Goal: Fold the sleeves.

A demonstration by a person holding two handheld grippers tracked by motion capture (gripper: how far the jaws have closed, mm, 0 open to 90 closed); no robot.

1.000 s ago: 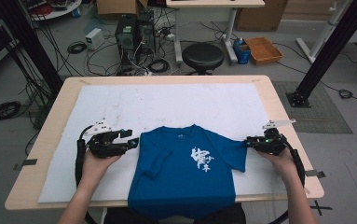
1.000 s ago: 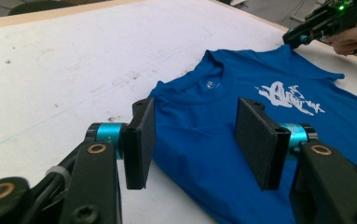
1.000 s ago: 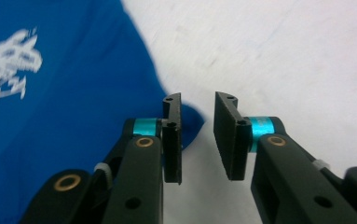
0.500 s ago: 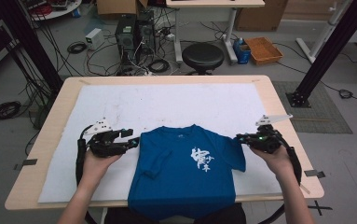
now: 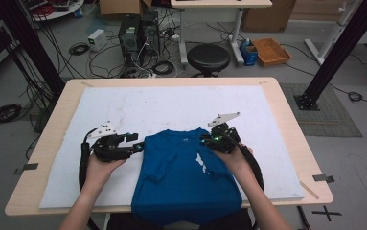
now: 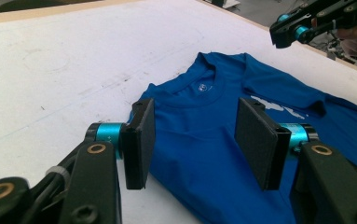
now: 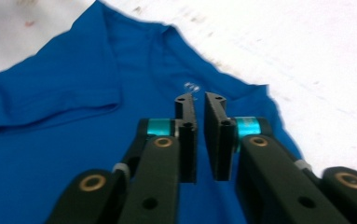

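Blue T-shirt (image 5: 186,177) flat on table (image 5: 286,110). Your left hand-held gripper (image 5: 135,146) at its left sleeve, jaws wide, empty. Your right hand-held gripper (image 5: 205,140) over its folded-in right sleeve, jaws narrow, just reopening slightly, nothing between.

White print on blue T-shirt (image 5: 186,177), neck label, both unreadable

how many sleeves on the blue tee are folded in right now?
1 for sure. The T-shirt has its sleeve on the left gripper's side lying folded over the body. The other sleeve looks folded over the white print, under the right gripper, but is partly hidden.
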